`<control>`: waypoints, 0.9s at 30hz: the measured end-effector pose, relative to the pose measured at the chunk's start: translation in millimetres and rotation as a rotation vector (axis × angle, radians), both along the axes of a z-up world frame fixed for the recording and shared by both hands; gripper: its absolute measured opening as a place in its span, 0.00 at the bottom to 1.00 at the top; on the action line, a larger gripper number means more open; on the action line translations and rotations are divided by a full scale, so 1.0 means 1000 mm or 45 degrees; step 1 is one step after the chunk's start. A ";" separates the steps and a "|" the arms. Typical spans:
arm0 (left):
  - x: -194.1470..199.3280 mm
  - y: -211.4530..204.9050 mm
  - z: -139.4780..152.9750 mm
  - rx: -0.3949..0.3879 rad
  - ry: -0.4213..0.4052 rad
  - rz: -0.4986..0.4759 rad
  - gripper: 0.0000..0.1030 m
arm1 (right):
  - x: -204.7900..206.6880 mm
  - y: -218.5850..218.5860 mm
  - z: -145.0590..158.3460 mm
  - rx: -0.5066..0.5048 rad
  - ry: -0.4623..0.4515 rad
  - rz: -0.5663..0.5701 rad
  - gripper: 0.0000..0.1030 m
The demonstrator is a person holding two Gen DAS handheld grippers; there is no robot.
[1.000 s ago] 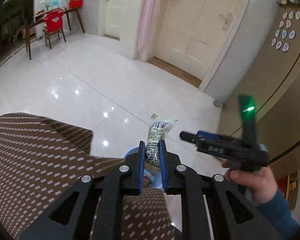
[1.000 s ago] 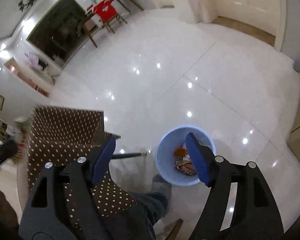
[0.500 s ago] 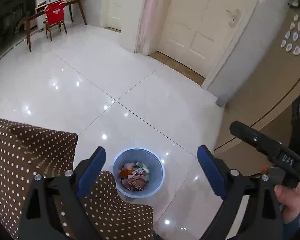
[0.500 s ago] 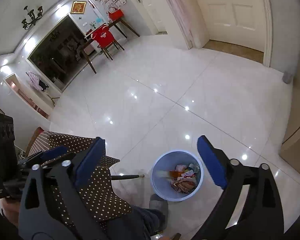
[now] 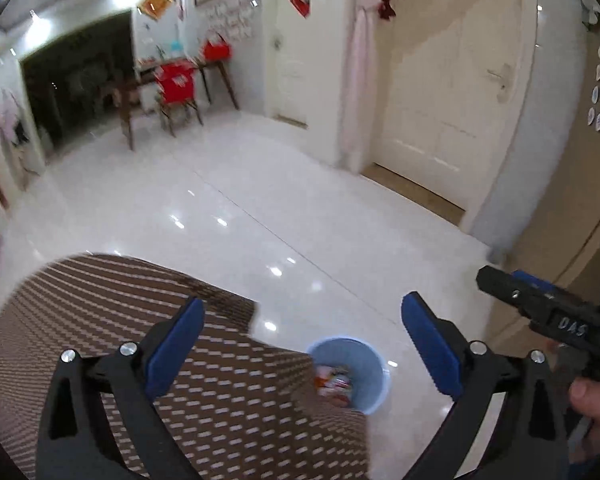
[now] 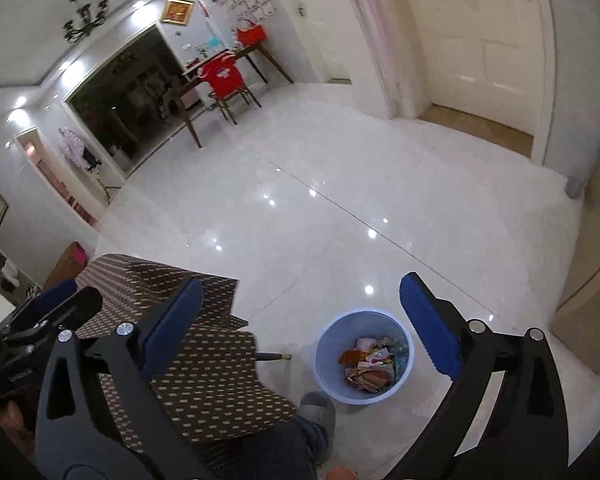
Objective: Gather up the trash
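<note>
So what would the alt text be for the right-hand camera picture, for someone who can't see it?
A wide-open gripper with blue pads, holding nothing, hangs over a pale blue bin of wrappers on a glossy white floor. A brown dotted seat and a grey slipper lie at lower left, with a red chair at a far table.

The letters "DAS" stand in white on the black body of the right gripper point(image 5: 500, 286), at the near right.
</note>
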State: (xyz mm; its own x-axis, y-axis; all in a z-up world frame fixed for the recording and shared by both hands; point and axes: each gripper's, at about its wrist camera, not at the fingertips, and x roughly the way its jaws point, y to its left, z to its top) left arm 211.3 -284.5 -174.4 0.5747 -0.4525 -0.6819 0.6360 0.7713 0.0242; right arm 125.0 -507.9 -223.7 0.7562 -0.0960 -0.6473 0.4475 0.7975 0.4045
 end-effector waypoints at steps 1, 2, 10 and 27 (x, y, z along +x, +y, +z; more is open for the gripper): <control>-0.006 0.008 0.009 0.004 -0.048 0.017 0.94 | 0.002 0.008 0.009 -0.017 -0.011 0.020 0.94; -0.009 0.014 0.013 0.000 -0.071 0.027 0.95 | 0.003 0.015 0.015 -0.029 -0.018 0.034 0.94; -0.031 0.072 0.054 -0.010 -0.148 0.169 0.95 | 0.009 0.084 0.079 -0.156 -0.097 0.174 0.94; -0.090 0.199 0.145 -0.131 -0.383 0.562 0.95 | -0.012 0.214 0.188 -0.425 -0.280 0.337 0.94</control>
State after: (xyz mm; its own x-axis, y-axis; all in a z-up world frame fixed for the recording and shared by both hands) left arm 121.0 -85.4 -29.9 0.8880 -0.1797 -0.4233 0.2279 0.9715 0.0655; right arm 113.4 -294.2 -35.4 0.8981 -0.0571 -0.4361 0.1441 0.9750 0.1691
